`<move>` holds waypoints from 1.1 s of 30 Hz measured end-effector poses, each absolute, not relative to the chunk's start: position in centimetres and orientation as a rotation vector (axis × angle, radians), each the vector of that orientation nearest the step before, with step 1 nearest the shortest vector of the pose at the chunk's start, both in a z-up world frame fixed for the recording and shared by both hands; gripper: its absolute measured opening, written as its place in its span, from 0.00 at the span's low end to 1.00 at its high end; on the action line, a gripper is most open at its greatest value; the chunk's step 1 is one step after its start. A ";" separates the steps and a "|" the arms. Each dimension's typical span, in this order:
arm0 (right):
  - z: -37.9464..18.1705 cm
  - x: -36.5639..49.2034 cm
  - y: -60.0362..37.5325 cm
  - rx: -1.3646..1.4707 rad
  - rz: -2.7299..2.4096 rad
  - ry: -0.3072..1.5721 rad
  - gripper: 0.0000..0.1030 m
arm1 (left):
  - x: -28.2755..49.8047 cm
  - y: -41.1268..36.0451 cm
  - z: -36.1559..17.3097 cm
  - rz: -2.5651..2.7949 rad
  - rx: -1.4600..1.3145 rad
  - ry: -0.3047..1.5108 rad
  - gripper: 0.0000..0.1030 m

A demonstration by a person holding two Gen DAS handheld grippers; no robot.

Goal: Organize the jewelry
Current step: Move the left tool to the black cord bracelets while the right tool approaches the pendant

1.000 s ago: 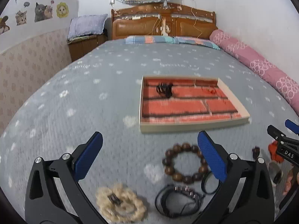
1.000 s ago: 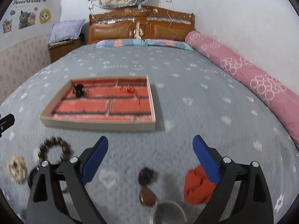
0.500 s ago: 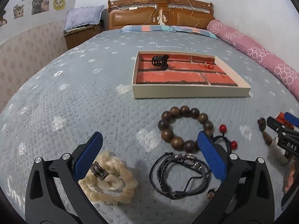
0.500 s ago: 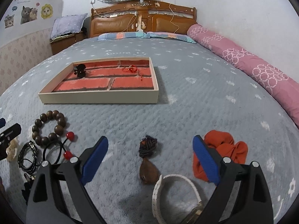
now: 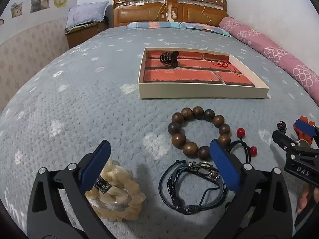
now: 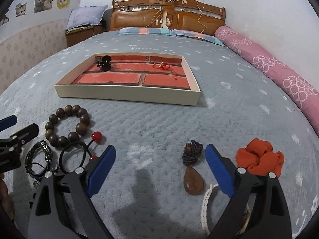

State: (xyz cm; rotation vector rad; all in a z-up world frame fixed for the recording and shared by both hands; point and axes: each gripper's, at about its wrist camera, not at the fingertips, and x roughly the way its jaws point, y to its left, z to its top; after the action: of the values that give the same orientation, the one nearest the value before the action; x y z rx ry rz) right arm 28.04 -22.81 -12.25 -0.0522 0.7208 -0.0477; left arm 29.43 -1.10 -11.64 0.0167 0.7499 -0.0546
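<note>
A cream tray (image 5: 203,92) with a brick-pattern floor lies on the bed and holds a black hair claw (image 5: 169,58) and a red string (image 5: 222,64). My left gripper (image 5: 159,165) is open low over a cream chain scrunchie (image 5: 117,195), a dark cord bracelet (image 5: 191,187) and a wooden bead bracelet (image 5: 197,132). My right gripper (image 6: 160,168) is open above an amber pendant (image 6: 193,180) on a dark cord, beside an orange scrunchie (image 6: 260,159) and a white band (image 6: 206,205). A black hair tie with red beads (image 6: 79,153) lies at its left.
The grey quilted bedspread (image 5: 79,103) covers the bed. A pink bolster (image 5: 279,53) runs along the right wall, and a wooden headboard (image 5: 169,10) and nightstand (image 5: 85,31) stand at the back. The tray also shows in the right wrist view (image 6: 127,94).
Both grippers have come down and back toward the loose jewelry near the bed's front. The items now look larger and closer. Both stay open and empty.
</note>
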 end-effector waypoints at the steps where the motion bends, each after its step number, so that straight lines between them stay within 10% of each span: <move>1: -12.2 28.1 -23.0 -0.047 -0.051 0.722 0.87 | 29.4 -1.1 -11.7 -0.058 0.016 0.753 0.92; 17: -14.2 30.4 -26.4 -0.002 -0.090 0.854 0.58 | 28.6 -1.5 -13.5 -0.102 0.030 0.831 0.76; 33: -14.9 31.1 -26.8 0.021 -0.075 0.881 0.52 | 29.2 -1.1 -14.2 -0.136 -0.009 0.876 0.64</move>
State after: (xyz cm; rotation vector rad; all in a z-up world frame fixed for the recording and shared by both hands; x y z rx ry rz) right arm 31.10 -26.83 -14.94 0.0209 0.8811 -0.0752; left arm 29.21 -1.07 -14.17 -0.0094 0.8762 -0.1362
